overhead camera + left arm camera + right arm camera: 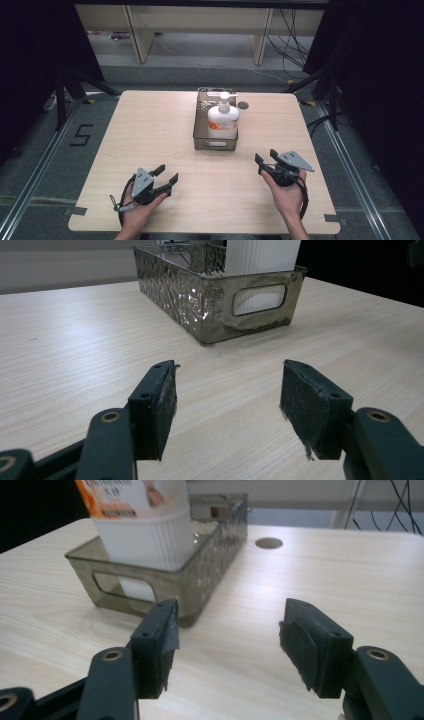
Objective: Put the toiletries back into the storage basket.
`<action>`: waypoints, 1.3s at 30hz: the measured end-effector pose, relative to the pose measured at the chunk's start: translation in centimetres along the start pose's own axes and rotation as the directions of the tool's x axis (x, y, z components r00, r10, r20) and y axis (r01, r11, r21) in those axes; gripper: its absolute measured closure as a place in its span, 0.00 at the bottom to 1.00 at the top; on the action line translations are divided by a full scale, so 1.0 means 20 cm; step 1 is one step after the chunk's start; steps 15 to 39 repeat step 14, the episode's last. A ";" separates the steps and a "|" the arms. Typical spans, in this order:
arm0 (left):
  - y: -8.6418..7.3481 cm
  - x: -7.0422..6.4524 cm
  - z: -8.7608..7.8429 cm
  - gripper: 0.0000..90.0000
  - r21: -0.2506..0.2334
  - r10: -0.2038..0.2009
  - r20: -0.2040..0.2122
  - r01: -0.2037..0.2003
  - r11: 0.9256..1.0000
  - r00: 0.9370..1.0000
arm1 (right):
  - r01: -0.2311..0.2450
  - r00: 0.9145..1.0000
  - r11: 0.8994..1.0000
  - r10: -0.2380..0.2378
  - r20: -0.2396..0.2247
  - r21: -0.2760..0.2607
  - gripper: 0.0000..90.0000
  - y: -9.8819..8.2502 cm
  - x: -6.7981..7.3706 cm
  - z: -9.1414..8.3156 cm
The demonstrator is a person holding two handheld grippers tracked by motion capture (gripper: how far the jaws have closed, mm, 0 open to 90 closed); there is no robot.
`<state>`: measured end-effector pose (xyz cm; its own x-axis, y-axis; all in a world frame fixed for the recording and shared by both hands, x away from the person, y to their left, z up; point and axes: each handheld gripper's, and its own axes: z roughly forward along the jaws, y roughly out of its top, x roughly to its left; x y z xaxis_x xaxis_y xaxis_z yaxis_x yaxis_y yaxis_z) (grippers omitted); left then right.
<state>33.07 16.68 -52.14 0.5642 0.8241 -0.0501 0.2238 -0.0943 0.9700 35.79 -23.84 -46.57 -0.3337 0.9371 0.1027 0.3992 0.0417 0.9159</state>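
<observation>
Both tongs, the left tongs [167, 176] and the right tongs [266, 156], rested on the worktop [150, 130] with jaws apart, holding nothing. The soap bottle [223, 120] stood upright in the smoked tray [201, 142] ahead. It looked like the approach stage; next, I judged, a reach toward the tray.

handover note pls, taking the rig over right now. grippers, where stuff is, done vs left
Left hand-held gripper: open, holding nothing, low over the near left of the table.
Right hand-held gripper: open, holding nothing, near right.
Pump bottle: upright in the near end of the smoky clear tray, which sits mid-table toward the far edge.
Done: nothing visibly handled; both grippers are apart from the tray and pointing toward it.
Left: likely reach in and grasp the bottle or the tray; all of the handling remains.
</observation>
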 end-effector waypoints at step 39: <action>0.00 0.00 0.00 0.43 0.000 0.015 0.011 -0.015 1.000 1.000 | 0.033 0.999 0.999 -0.033 0.001 -0.024 0.49 -0.16 0.00 -0.02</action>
